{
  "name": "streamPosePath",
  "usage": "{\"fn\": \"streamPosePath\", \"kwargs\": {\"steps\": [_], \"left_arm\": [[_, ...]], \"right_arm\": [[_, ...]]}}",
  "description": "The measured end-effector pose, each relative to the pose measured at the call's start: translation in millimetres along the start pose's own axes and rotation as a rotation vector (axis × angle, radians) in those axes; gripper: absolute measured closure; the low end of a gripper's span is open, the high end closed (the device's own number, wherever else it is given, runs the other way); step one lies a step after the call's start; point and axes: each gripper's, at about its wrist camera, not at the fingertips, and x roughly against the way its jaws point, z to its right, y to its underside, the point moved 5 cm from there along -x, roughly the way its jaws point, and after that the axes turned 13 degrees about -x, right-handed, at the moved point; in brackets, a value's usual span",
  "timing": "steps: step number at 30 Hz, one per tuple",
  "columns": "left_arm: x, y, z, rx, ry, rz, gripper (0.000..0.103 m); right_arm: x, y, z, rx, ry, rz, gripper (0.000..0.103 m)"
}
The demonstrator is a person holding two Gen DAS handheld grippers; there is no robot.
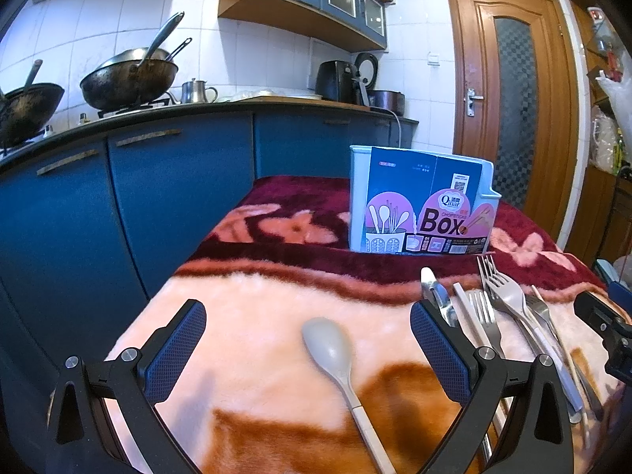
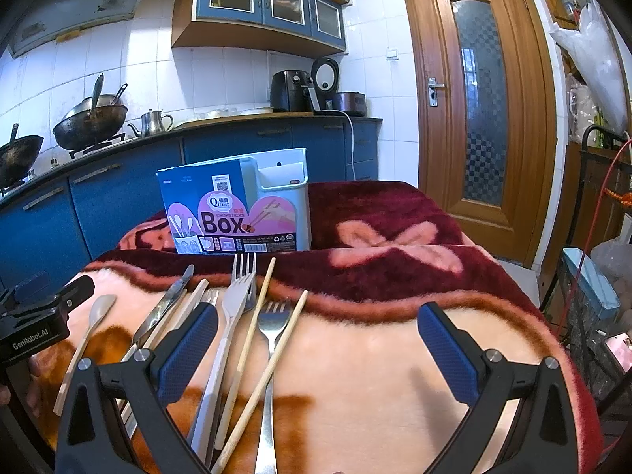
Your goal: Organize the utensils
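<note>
A pale blue utensil holder (image 1: 422,201) with a "Box" paper sleeve stands at the far side of the blanket-covered table; it also shows in the right wrist view (image 2: 237,205). My left gripper (image 1: 308,351) is open, low over the blanket, with a grey spoon (image 1: 331,351) lying between its fingers. To its right lie forks (image 1: 509,300), a knife (image 1: 434,288) and chopsticks. My right gripper (image 2: 318,349) is open and empty above a fork (image 2: 272,324) and chopsticks (image 2: 256,359). Another fork (image 2: 235,304), the knife (image 2: 166,304) and the spoon (image 2: 96,312) lie left of it.
The table wears a pink and maroon flowered blanket (image 2: 395,252). Blue kitchen cabinets (image 1: 158,197) with woks (image 1: 126,79) on the stove stand to the left. A wooden door (image 2: 474,110) is behind. A cart and bags (image 2: 592,296) stand at the right.
</note>
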Motion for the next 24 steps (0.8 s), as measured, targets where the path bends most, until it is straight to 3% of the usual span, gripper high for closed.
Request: {"fn": "streamPosePath", "kwargs": {"steps": [6,13,18,20,24], "left_arm": [[-2.2,-0.8,-0.7,-0.005,0.01,-0.019,0.0],[-1.1,-7.8,-3.6,-0.052,0.045,-0.063,0.0],[-4.9,-16.5,-18.7,-0.079,0.079,-0.144,0.0],[-8.7,-19.3,-24.7,-0.066,0.131,-0.202,0.001],[-16.0,-14.3,-26.8,-0.009,0.245,-0.311,0.002]], "right_arm": [[0.7,-0.5,1.4,-0.01,-0.013,-0.016,0.0],[-6.7,-9.4,3.2,0.003,-0.015,-0.15,0.0],[-8.5,-22.2,6.2,0.027,-0.003,-0.284,0.0],[-10.5,-25.3,6.5,0.025,-0.005,-0.334,0.001],[-17.4,-24.2,2.0,0.039,-0.007,-0.436,0.014]]}}
